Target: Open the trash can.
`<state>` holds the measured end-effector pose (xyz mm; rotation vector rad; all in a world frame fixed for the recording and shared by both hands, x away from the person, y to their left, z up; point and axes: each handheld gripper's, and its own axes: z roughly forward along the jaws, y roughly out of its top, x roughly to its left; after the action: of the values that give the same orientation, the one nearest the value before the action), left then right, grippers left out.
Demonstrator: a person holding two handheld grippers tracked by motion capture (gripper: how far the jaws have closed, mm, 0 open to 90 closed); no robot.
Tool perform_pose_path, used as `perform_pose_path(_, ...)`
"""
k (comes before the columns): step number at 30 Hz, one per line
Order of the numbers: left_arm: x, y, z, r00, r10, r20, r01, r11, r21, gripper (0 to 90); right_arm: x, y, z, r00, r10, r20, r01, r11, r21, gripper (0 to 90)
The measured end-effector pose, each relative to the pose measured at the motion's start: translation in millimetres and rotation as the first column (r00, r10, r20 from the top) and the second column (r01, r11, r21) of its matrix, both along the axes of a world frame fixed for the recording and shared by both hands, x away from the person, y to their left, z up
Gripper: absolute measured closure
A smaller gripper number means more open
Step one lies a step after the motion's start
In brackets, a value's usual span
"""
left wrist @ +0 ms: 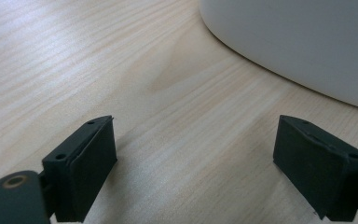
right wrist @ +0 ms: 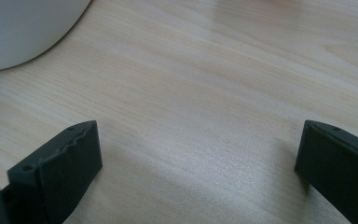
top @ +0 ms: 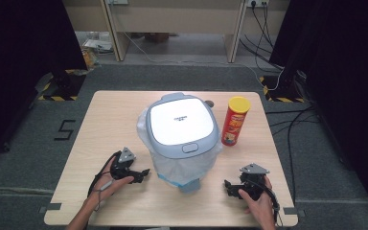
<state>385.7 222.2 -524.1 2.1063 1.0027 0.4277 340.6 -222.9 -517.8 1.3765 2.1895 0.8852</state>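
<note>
Both my grippers rest open on the table, either side of the bin.

My left gripper [top: 143, 173] and right gripper [top: 228, 186] gape empty; the bin [top: 182, 125] stands between them, its base hidden under a bag [top: 184, 165], a chip can [top: 235, 121] beyond my right.

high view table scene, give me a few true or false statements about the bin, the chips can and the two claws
1. The white bin has its lid closed. True.
2. The chips can lies on its side. False: it stands upright, just right of the bin.
3. The left claw is shut on the bin's liner. False: its jaws stand wide apart over bare table, with the bin's white wall ahead of them.
4. The right claw is open with nothing between its jaws. True.
5. A clear plastic liner hangs over the bin's sides. True.
</note>
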Motion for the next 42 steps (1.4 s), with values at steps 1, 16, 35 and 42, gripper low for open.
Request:
perform_pose_path(1,0.0,0.0,0.0,1.0,0.0,0.0,0.0,1.0,0.0,12.3,-0.2,-0.1,0.0,1.0,0.001,0.003,-0.001,1.0,0.0,1.2)
perform_pose_path(16,-29.5,-21.5,4.7,0.997,-0.067,0.04,0.069,0.9953,-0.068,16.4,-16.6,23.9,11.8,0.994,0.081,0.073,-0.085,0.995,0.05,17.1)
perform_pose_path(35,-53.3,-59.5,27.7,0.9779,-0.166,0.127,0.185,0.9705,-0.155,16.3,-3.5,77.3,25.7,0.9531,0.244,0.18,-0.266,0.957,0.112,17.1)
perform_pose_path(42,-51.1,-63.2,28.1,0.978,-0.162,0.132,0.182,0.9702,-0.16,14.6,1.0,94.5,23.2,0.943,0.278,0.182,-0.297,0.951,0.086,11.1)
